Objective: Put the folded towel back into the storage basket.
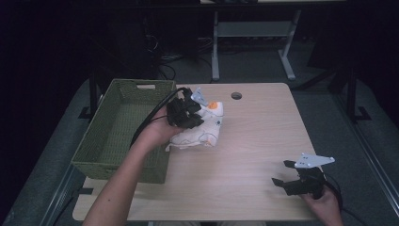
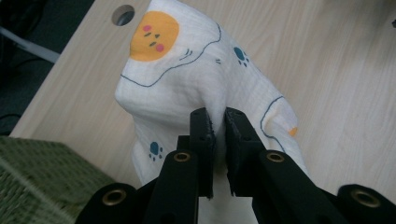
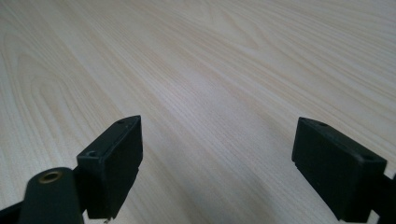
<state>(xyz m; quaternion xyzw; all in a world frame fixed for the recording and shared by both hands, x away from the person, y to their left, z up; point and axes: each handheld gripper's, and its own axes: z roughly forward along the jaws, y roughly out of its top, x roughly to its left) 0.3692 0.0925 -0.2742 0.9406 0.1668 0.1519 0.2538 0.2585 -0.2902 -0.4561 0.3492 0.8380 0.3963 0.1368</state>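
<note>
A white cloth (image 1: 200, 132) printed with an orange face and blue paw marks lies bunched on the wooden table (image 1: 254, 141), just right of the green basket. My left gripper (image 1: 190, 113) is shut on a fold of that cloth (image 2: 187, 79), which hangs pulled up into a peak from the jaws (image 2: 219, 122). My right gripper (image 1: 283, 173) rests low at the table's near right corner, jaws wide open with bare wood between them (image 3: 217, 144).
A green woven basket (image 1: 123, 129) with a handle slot stands at the table's left edge, close to my left forearm. A round cable hole (image 1: 236, 96) sits near the far edge. Beyond the table stand a desk frame and cables on dark floor.
</note>
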